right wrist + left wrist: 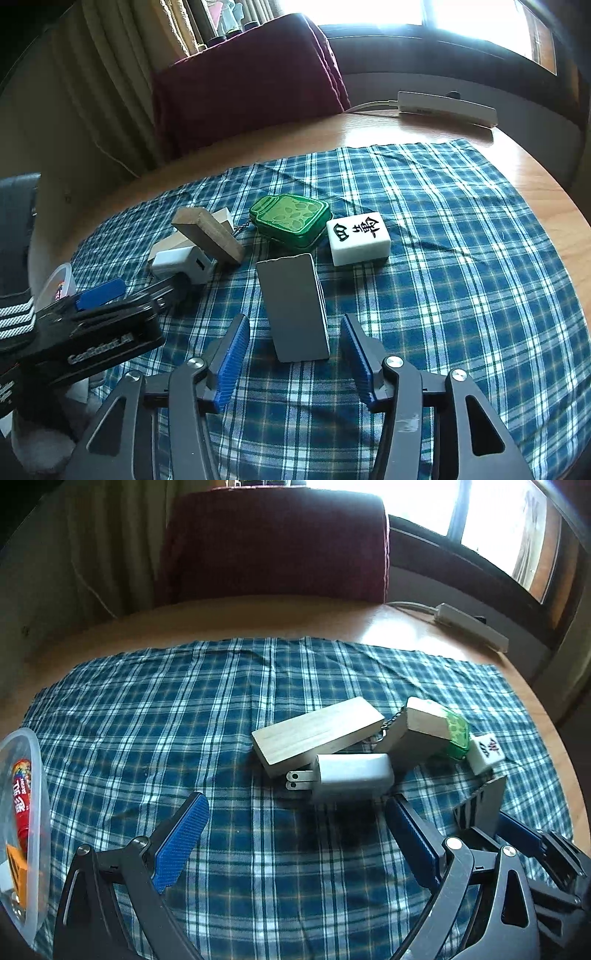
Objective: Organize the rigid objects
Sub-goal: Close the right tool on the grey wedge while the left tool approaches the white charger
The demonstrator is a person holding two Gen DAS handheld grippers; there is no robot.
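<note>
- The right gripper [293,363], jaws spread, flanks the upright grey card box [293,306] without touching.
- The left gripper [295,834], also spread, faces the white charger [351,777] mid-cloth.
- The checked cloth [461,295] lies free toward the table's right edge [546,192].

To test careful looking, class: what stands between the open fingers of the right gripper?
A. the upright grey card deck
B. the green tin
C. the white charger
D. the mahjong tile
A. In the right wrist view the grey card deck stands upright between the open fingers of the right gripper, while the green tin, mahjong tile and white charger lie farther off on the plaid cloth.
</note>
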